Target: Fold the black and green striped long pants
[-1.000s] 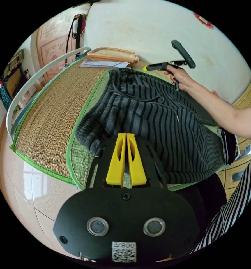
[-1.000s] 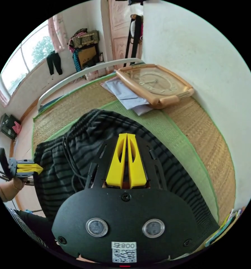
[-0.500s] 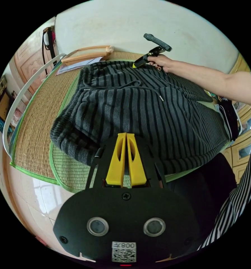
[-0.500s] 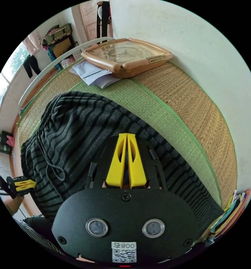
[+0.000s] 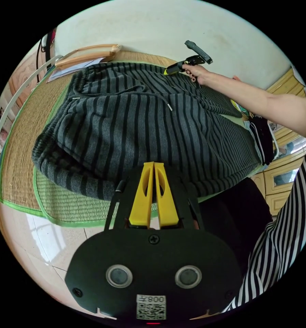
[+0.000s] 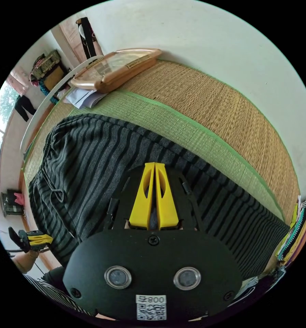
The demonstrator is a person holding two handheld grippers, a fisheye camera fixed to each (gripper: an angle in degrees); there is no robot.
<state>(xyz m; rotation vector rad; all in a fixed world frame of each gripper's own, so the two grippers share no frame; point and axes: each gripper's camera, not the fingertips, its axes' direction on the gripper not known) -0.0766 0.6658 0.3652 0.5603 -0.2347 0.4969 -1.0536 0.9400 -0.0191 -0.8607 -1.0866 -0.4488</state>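
Observation:
The dark grey and black striped pants point(image 5: 142, 123) lie spread flat on a green mat point(image 5: 67, 205), drawstring waist toward the clock end. My left gripper point(image 5: 154, 164) is shut, its tips over the pants' near edge, with no cloth visible between the jaws. In the right gripper view it point(image 6: 49, 238) sits just off that edge. My right gripper point(image 6: 154, 164) is shut too, lying over the pants point(image 6: 91, 164) near their far edge. The left gripper view shows it point(image 5: 166, 71) in a hand, tips touching the far edge.
A straw mat point(image 6: 228, 112) lies under the green mat point(image 6: 180, 126) and runs to the white wall. A framed clock point(image 6: 115, 66) and papers point(image 6: 81, 97) lie beyond the waistband. Folded clothes point(image 6: 296, 225) are stacked past the legs. A white rail point(image 5: 9, 106) and tiled floor point(image 5: 40, 239) border the near side.
Both grippers have slid along the pants' edges away from the waistband, still shut. The bunched near corner at the waist now lies flatter.

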